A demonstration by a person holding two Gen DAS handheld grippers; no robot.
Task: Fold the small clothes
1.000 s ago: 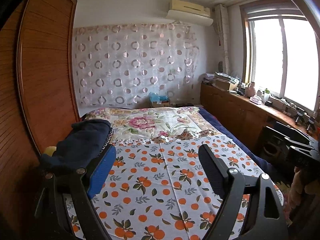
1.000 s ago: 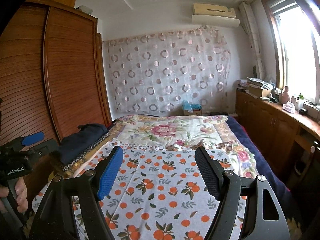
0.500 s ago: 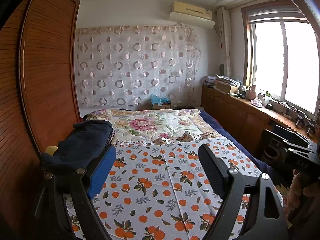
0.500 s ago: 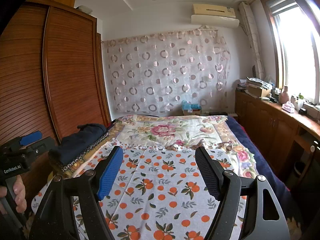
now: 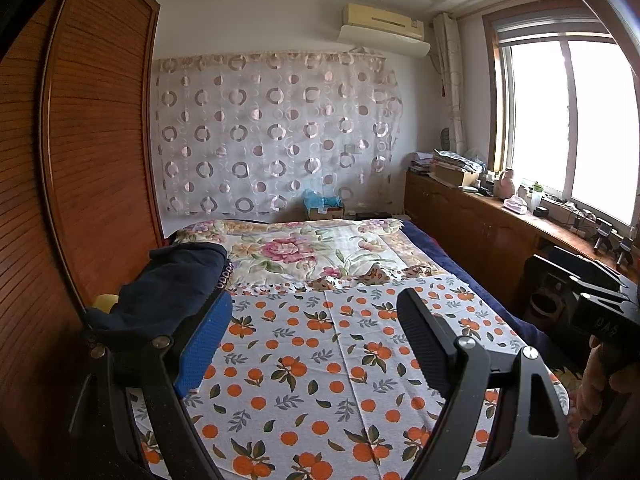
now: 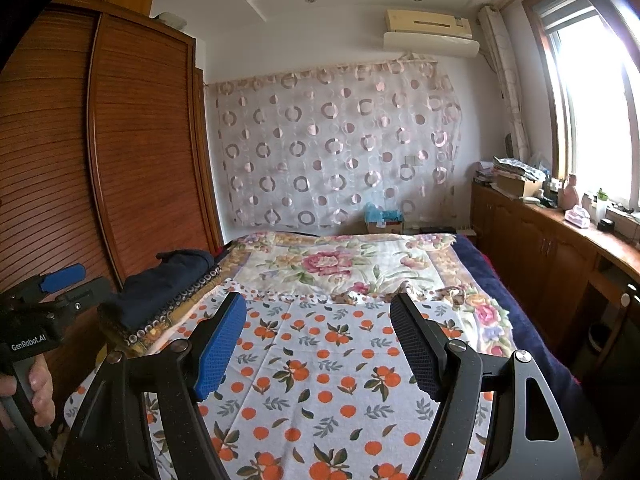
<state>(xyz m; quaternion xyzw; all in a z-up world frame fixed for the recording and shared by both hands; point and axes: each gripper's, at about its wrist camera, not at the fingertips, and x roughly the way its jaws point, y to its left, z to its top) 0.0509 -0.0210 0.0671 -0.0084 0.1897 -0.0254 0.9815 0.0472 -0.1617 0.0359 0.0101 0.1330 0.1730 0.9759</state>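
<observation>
1. Both grippers are held up over the near end of the bed (image 5: 448, 276), pointing down its length, w/ nothing between the fingers.
2. Left gripper (image 5: 316, 344): jaws spread wide, empty. It also shows at the left edge of the right wrist view, w/ a hand (image 6: 38, 390) round its handle.
3. Right gripper (image 6: 318, 344): jaws wide too, empty. Its body shows at the right edge of the left wrist view.
4. Task's thing, as far as I can tell: a dark navy garment (image 5: 172, 280) lying in a long lumpy heap along the bed's left side, by the wooden wardrobe (image 5: 96, 160). It sits on a patterned edge of bedding, just left of the left gripper's blue pad in view, but farther back on the bed.
5. Can't tell if the heap is one piece or several, or if it's rolled, folded or just dumped; looks bunched, not a neat flat fold.
6. Orange-print sheet (image 6: 320, 380) in the middle of the bed lies flat w/ no clothes spread on it.
7. Progress: fits either a pile waiting to be folded or items put aside after. Pics don't settle which.
8. No other small clothes visible anywhere on the bed.
</observation>
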